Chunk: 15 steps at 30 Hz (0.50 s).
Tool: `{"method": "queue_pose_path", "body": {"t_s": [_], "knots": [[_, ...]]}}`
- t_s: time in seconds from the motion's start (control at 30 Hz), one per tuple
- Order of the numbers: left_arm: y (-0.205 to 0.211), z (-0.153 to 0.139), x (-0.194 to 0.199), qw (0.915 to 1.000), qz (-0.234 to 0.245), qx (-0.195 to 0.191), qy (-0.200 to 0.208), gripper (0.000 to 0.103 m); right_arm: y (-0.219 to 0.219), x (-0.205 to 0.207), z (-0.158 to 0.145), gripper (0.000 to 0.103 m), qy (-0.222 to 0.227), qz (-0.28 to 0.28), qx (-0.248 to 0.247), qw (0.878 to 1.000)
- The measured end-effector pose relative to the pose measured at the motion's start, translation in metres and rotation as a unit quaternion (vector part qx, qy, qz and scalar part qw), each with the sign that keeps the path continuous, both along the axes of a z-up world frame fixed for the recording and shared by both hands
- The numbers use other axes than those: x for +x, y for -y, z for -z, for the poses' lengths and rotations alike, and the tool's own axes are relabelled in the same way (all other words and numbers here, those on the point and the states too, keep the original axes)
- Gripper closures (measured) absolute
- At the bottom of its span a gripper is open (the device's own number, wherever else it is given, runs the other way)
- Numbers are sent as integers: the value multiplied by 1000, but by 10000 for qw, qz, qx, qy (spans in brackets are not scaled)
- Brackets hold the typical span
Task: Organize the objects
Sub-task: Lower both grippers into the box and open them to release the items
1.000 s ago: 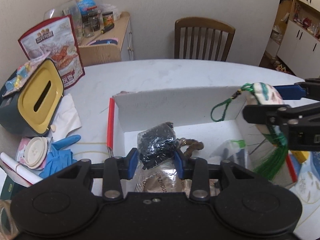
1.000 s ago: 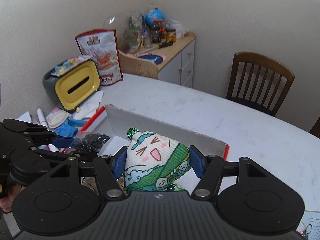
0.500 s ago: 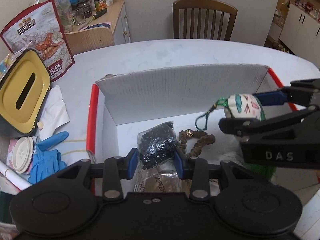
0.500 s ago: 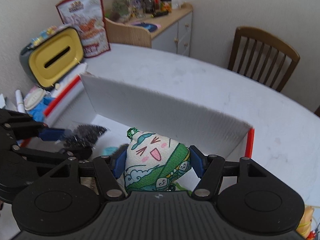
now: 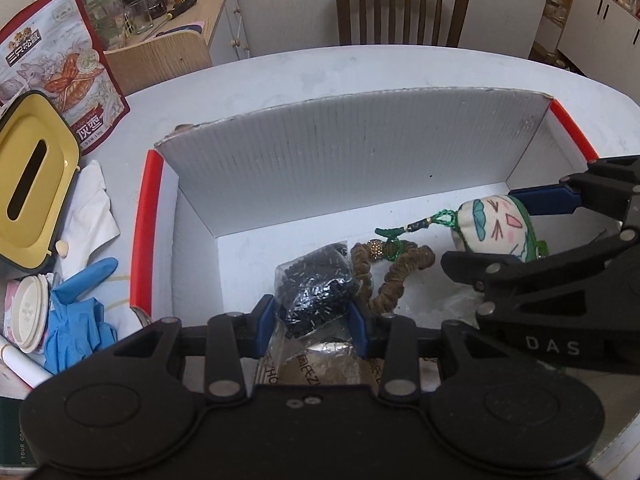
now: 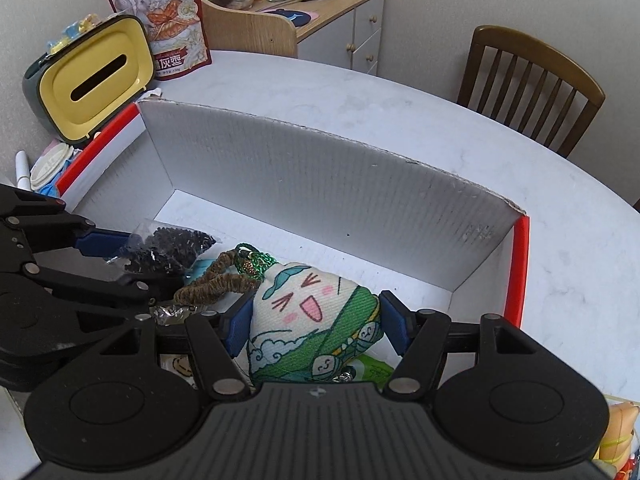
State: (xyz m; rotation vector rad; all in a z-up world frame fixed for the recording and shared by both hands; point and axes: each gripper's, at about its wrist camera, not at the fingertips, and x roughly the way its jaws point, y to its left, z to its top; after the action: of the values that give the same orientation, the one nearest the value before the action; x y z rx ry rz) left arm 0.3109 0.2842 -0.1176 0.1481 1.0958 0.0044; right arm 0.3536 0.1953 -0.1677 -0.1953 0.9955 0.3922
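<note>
A white cardboard box with red edges stands on the white table. My left gripper is shut on a clear bag of black beads, low inside the box. My right gripper is shut on a cartoon-faced green and white plush sachet with a green cord, also inside the box at the right. A brown braided cord lies on the box floor between them. A foil packet lies under the left gripper.
Left of the box: a yellow-lidded tissue box, white tissue, blue gloves, round lids, a snack pouch. A wooden chair and a cluttered cabinet stand behind the table.
Both grippers have come down into the box, each keeping its hold. The sachet went from above the right rim to low inside; the bead bag sank toward the floor.
</note>
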Motion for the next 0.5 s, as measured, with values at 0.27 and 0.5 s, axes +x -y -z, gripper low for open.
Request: {"method": "queue_pose_path", "body": {"t_s": [0.27, 0.5], "knots": [[-2, 0, 0, 10000, -16, -1, -9, 63, 2, -7, -6, 34, 114, -84, 46, 9999], [0, -7, -7, 9999, -6, -35, 110, 55, 13, -16, -23, 28, 268, -33, 250, 9993]]}}
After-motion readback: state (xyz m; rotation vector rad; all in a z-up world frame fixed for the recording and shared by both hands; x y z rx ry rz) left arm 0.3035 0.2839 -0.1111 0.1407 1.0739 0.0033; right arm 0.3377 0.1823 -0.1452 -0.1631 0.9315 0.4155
